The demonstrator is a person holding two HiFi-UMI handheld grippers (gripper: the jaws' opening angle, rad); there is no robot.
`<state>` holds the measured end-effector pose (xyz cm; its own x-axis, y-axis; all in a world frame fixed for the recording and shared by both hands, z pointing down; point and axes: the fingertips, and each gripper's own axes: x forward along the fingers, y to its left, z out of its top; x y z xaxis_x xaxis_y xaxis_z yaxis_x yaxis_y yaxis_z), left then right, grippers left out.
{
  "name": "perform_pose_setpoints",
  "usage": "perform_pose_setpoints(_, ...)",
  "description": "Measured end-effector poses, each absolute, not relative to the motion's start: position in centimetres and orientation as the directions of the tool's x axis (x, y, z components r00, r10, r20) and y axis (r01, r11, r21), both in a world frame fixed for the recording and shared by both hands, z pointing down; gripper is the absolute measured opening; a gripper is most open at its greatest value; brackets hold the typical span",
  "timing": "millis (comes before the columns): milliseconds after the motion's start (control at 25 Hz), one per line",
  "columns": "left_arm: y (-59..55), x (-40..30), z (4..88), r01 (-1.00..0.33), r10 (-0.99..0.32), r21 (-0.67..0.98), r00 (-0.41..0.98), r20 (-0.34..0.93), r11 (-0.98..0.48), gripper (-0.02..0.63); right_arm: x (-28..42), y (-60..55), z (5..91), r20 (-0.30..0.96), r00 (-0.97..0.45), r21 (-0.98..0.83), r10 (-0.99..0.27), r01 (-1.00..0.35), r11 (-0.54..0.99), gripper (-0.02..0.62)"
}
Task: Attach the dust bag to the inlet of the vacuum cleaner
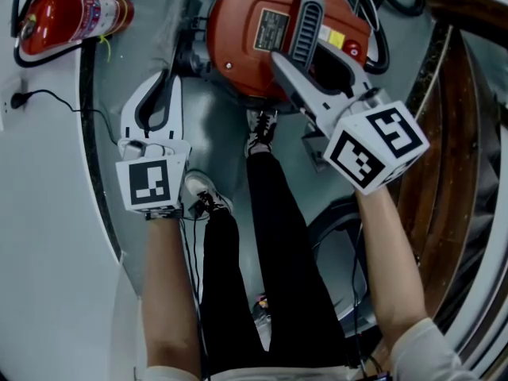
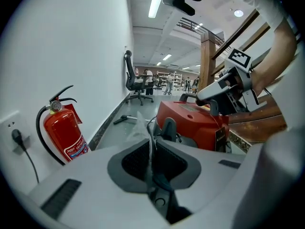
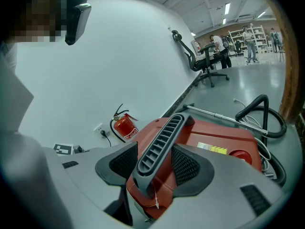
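Note:
The red vacuum cleaner (image 1: 262,34) stands on the floor ahead of the person's feet. Its grey ribbed handle (image 3: 162,144) lies between the jaws of my right gripper (image 3: 155,163), which is shut on it; the head view shows that gripper (image 1: 305,62) reaching over the vacuum's top. To the vacuum's left, my left gripper (image 1: 164,82) is shut on a thin clear plastic dust bag (image 2: 138,125). In the left gripper view the film runs forward from the left gripper (image 2: 152,161) toward the vacuum (image 2: 190,123). The inlet is hidden.
A red fire extinguisher (image 1: 71,18) leans against the white wall at left, near a wall socket with a black plug (image 1: 16,100). A black hose (image 3: 259,111) and a metal wand (image 3: 228,116) lie behind the vacuum. Wooden railing (image 1: 464,133) runs along the right. The person's shoes (image 1: 262,129) are close to the vacuum.

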<state>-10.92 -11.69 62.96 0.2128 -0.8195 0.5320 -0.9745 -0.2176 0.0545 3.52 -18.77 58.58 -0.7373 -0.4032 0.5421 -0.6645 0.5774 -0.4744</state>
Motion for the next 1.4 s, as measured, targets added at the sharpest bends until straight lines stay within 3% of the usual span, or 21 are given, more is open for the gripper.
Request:
perform_pose_setpoints(520,-11.8,-11.9,62.93,-0.927,-0.856,0.374,0.181,0.484,0.015,0.032,3.51,-18.74,58.59,0.542,-0.735,-0.468,-0.408,-0.667,0.58,0.216)
perform_pose_setpoints(1040,-11.8,-11.9,62.78,-0.869,-0.85,0.494,0.254,0.462,0.009,0.029,3.52,-18.75,58.59,0.542,-0.734,-0.465,-0.41,-0.668,0.581,0.216)
perform_pose_setpoints(1400,-11.84,-11.64,62.59,-0.875,-0.839,0.485,0.269,0.472,-0.007,0.023,3.52,-18.74,58.59,0.543,-0.733,-0.463,-0.41,-0.669,0.582,0.216)
